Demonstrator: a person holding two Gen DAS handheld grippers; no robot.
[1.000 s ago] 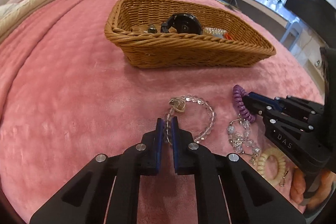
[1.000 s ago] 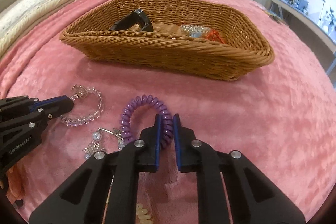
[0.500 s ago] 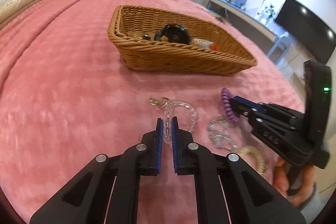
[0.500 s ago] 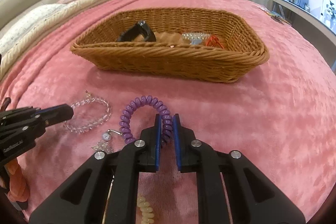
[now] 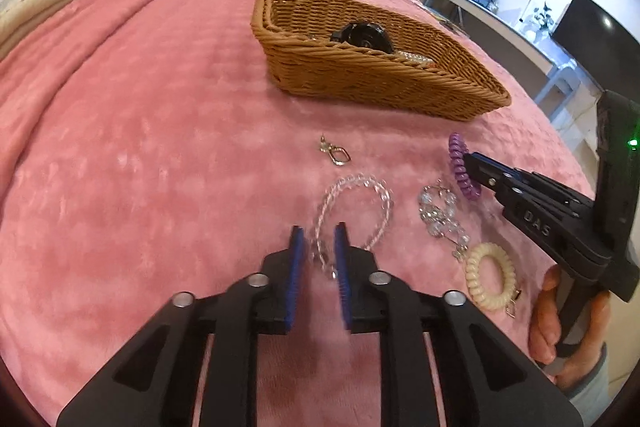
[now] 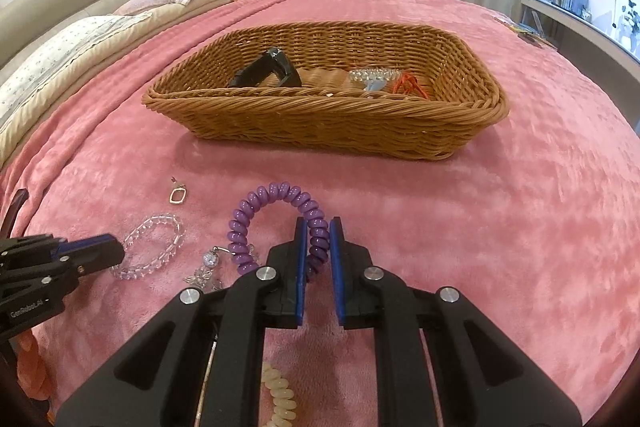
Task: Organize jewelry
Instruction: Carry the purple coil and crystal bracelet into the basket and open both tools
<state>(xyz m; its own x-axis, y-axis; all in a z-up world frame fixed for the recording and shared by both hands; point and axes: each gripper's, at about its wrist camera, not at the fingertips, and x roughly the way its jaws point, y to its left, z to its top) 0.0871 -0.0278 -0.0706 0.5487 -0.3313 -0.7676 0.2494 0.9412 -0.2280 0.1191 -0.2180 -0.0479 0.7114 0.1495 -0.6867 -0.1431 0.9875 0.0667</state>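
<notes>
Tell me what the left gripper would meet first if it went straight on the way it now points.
The clear crystal bead bracelet: one strand already lies between the left gripper's fingers, which have just been opening. Past the bracelet lies bare pink blanket, then the small gold charm, though depth is hard to judge.

basket (image 6: pixel 320 123): upper centre, on bed (image 6: pixel 520 227) | coil band (image 6: pixel 276 223): below basket | bead bracelet (image 6: pixel 152 247): left of coil band

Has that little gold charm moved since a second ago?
Yes. The gold charm was attached to the clear bead bracelet then; now it lies apart on the pink blanket, nearer the wicker basket.
</notes>
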